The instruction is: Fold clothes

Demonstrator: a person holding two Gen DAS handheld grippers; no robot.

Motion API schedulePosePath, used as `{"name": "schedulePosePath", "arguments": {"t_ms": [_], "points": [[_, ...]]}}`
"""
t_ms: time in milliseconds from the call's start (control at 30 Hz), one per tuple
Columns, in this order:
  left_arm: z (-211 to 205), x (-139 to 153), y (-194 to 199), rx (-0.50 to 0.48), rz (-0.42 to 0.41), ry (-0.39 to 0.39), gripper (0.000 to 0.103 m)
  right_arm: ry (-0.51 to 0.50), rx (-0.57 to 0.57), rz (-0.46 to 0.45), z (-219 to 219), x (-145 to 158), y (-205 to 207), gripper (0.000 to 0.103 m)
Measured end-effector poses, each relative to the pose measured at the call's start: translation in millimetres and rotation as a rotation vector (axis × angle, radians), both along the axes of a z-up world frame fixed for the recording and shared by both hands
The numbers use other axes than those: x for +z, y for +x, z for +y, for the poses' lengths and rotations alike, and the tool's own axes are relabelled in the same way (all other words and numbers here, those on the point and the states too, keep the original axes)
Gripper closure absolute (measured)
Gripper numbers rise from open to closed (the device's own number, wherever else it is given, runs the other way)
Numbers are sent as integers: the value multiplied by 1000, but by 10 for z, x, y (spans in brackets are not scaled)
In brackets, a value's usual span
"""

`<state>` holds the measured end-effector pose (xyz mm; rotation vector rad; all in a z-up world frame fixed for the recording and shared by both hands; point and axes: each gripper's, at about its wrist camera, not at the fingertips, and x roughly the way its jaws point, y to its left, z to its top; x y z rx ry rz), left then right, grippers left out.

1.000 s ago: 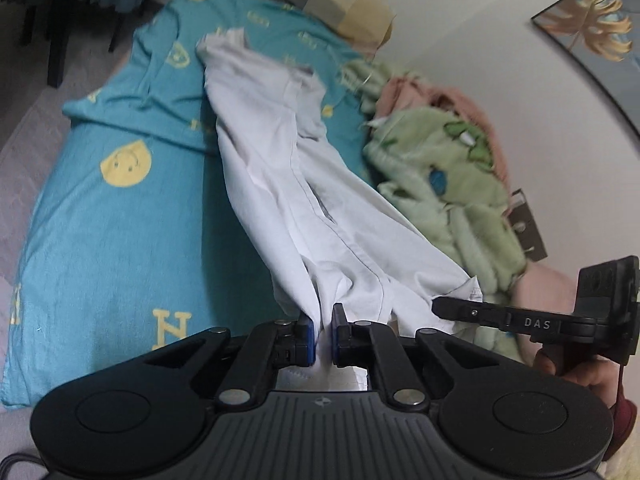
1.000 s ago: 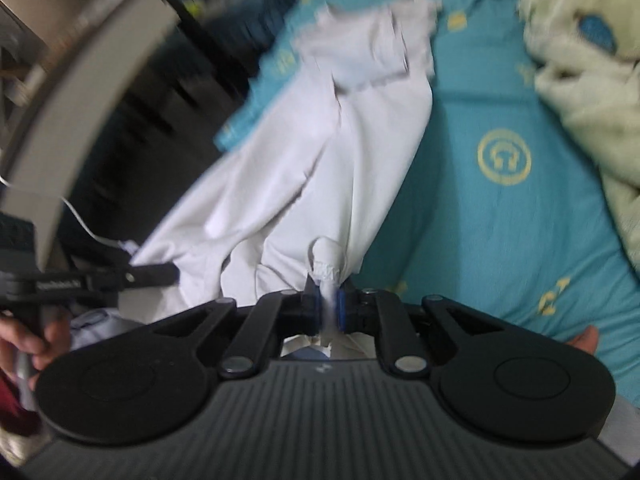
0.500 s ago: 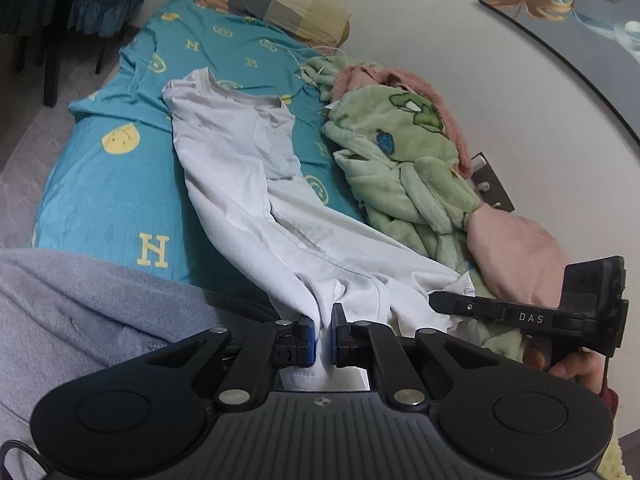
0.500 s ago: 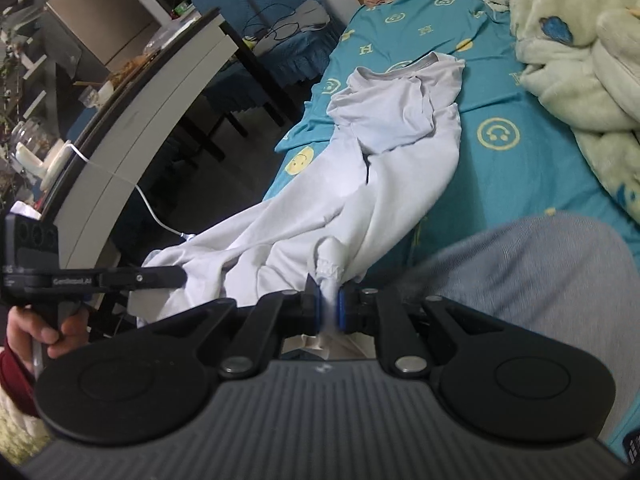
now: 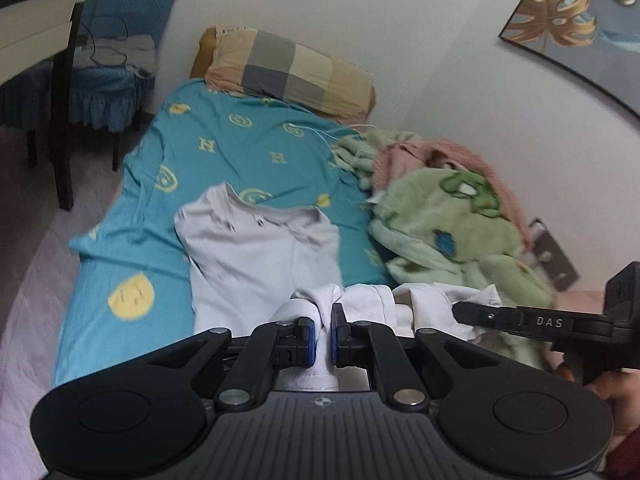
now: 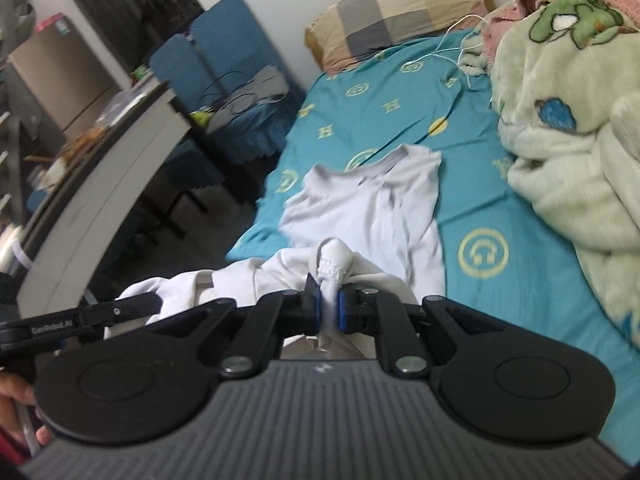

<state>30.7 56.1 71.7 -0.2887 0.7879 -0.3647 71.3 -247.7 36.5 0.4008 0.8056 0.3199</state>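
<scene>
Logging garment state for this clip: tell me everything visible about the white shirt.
The white shirt is plain, thin cotton-like fabric, wrinkled. Its collar end lies flat on the teal bedsheet, neckline toward the pillow; the near end is lifted and bunched. The left gripper and the right gripper each have their jaws shut on a pinched fold of its near edge. It lies apart from the green blanket.

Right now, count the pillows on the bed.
1: a checked pillow at the head of the bed, against the wall. More may lie hidden under the green blanket piled along the wall side.
</scene>
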Motion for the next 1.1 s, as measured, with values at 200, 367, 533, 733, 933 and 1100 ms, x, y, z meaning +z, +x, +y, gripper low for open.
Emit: {"name": "schedulePosePath", "arguments": {"t_ms": [200,367,533,733,933,1100], "points": [[-59,-631,897,45,13,68,95,-60,-25,35,147,-535,827,91],[-28,-1387,1464,67,60,94,95,-124,-16,99,267,-1159,1405,91],[-149,-1873,1723,52,99,173,95,-243,28,196,414,-1656,1718,91],[-225,-1971,1774,40,85,218,95,-223,37,250,368,-1743,1839,91],[-283,-1813,1564,61,35,253,83,-186,18,209,330,-1575,1726,88],[-342,-1500,1207,69,-28,270,51,-157,-6,94,341,-1197,1391,49]]}}
